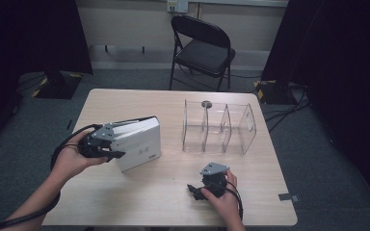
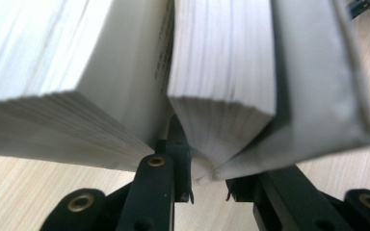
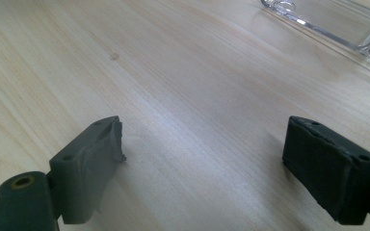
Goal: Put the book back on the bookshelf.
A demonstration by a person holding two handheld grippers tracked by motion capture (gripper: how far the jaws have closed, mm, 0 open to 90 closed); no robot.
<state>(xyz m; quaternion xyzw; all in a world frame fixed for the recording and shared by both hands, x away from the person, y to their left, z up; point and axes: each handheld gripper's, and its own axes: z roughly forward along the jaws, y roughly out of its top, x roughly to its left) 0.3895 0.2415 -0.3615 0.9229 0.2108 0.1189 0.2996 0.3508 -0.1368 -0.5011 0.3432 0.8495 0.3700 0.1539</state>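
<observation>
A thick white book (image 1: 137, 139) stands tilted on the left half of the wooden table (image 1: 164, 202). My left gripper (image 1: 115, 144) is shut on it from the left. In the left gripper view the book (image 2: 221, 72) is parted into two blocks of pages. One jaw sits in the gap and the other presses outside the grey cover (image 2: 318, 96), so my left gripper (image 2: 207, 187) clamps the right-hand block. My right gripper (image 1: 195, 189) rests on the table near the front edge, its jaws wide apart over bare wood, and stands open (image 3: 202, 149) with nothing between them.
A clear plastic divider rack (image 1: 219, 127) with several compartments stands at the right back of the table; its corner shows in the right gripper view (image 3: 327, 24). A small dark round thing (image 1: 206, 103) sits at its far edge. A black folding chair (image 1: 202, 48) stands beyond the table.
</observation>
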